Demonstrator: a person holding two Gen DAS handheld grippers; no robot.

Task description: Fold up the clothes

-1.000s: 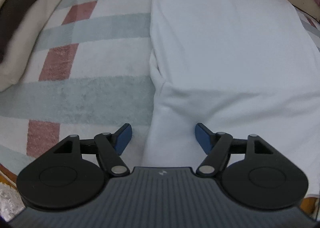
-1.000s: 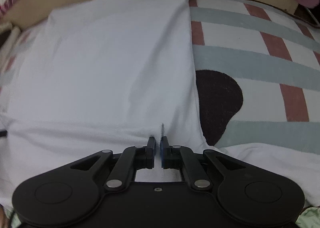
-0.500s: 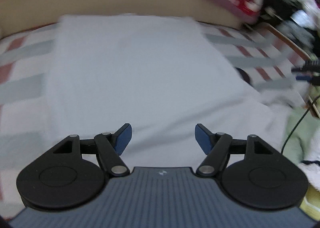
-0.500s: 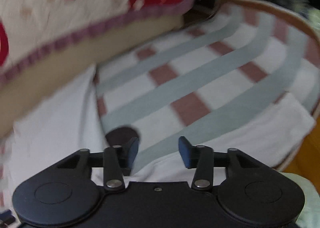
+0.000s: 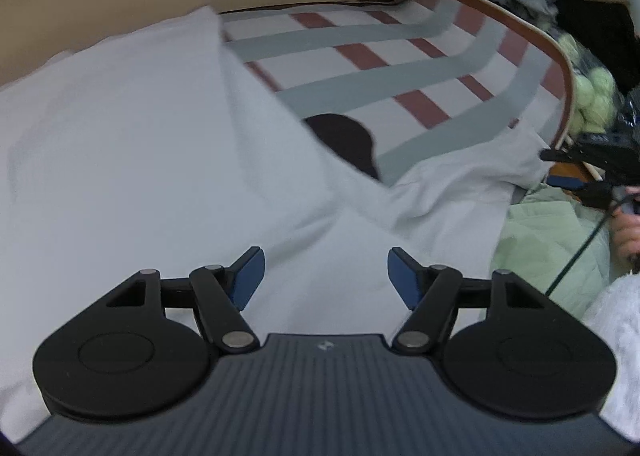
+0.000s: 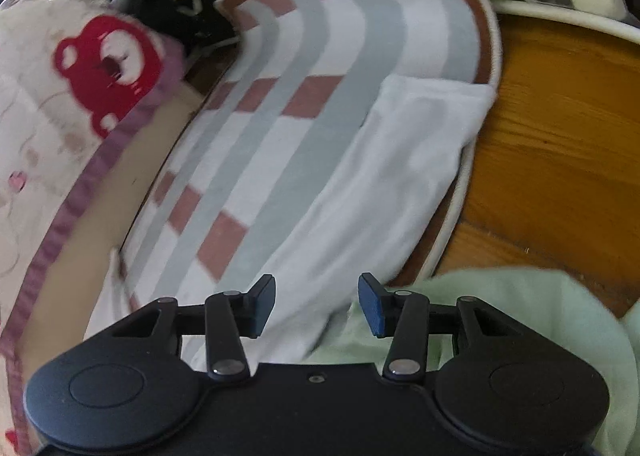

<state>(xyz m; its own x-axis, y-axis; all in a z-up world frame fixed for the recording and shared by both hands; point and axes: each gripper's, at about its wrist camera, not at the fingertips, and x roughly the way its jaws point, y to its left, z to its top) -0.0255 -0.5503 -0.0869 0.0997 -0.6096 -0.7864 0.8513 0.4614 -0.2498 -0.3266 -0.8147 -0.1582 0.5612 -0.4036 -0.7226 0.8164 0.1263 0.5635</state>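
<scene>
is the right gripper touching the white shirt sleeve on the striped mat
Apart. The right wrist view shows the right gripper open, both blue pads bare, with the white shirt sleeve lying flat on the striped mat beyond the fingertips, not between them.

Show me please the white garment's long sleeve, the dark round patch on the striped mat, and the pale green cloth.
white sleeve (image 6: 404, 176), right wrist view, mid-length.
dark patch (image 5: 346, 140), left wrist view, centre.
green cloth (image 6: 532, 320), right wrist view, upper fold.
</scene>
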